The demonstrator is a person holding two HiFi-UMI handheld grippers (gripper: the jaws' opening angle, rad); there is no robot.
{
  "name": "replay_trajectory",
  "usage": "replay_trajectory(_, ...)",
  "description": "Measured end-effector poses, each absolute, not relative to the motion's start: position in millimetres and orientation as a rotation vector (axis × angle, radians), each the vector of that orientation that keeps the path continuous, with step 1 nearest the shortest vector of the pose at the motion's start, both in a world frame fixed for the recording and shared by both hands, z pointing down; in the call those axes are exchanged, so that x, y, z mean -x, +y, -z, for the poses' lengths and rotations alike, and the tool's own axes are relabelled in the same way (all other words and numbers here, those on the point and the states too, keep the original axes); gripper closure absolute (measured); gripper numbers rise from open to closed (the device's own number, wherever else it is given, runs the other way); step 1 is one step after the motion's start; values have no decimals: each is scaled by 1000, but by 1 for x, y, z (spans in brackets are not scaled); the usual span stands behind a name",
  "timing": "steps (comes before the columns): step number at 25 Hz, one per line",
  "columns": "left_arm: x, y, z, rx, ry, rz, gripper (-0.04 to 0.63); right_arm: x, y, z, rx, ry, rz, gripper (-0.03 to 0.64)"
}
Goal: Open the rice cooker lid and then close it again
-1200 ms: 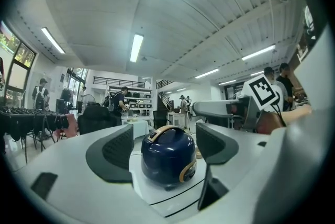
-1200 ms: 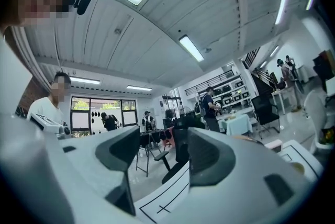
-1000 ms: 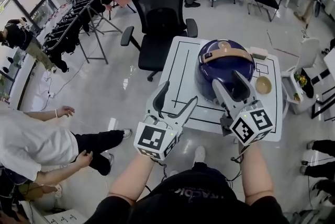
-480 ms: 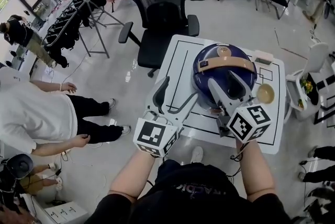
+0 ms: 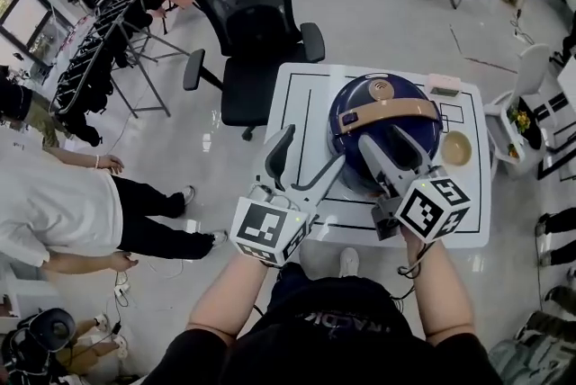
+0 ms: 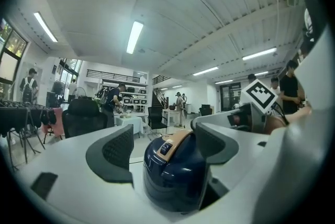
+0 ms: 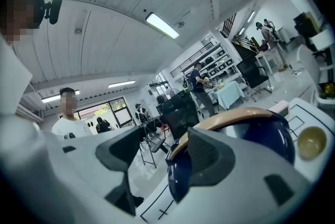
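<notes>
A dark blue rice cooker point(image 5: 382, 109) with a tan handle band stands on the white table point(image 5: 301, 91), its lid down. My right gripper point(image 5: 385, 142) is open and hovers over the cooker's near side; whether it touches the cooker I cannot tell. In the right gripper view the cooker point(image 7: 261, 131) bulges past the right jaw of that gripper point(image 7: 165, 155). My left gripper point(image 5: 312, 151) is open too, above the table just left of the cooker. The left gripper view has the cooker point(image 6: 175, 170) low between the jaws of that gripper point(image 6: 167, 148), a little way ahead.
A small tan bowl point(image 5: 454, 147) sits on the table right of the cooker, with a flat pale box point(image 5: 444, 86) at the far right corner. A black office chair point(image 5: 252, 14) stands behind the table. A person in a white shirt point(image 5: 54, 203) is at the left; a white side cart point(image 5: 522, 118) at the right.
Both grippers stay open in nearly the same place at the cooker. The head view has drifted, so chair and background sit further left. The person at the left has shifted.
</notes>
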State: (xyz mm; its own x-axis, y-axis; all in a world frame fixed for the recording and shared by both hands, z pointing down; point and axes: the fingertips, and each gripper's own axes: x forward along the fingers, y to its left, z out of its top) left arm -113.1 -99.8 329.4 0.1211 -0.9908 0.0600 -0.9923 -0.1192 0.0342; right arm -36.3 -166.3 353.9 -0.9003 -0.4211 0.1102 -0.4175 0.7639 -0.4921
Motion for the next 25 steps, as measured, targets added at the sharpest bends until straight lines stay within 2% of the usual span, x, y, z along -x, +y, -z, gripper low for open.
replay_trajectory(12,147,-124,-339,-2543,-1700,-20,236,49,-195,-384,1102,2743,1031,345)
replay_trajectory(25,157,-132,-347,-2664,-1426,28,236,70,-202,-404,1296,2669,1227,345)
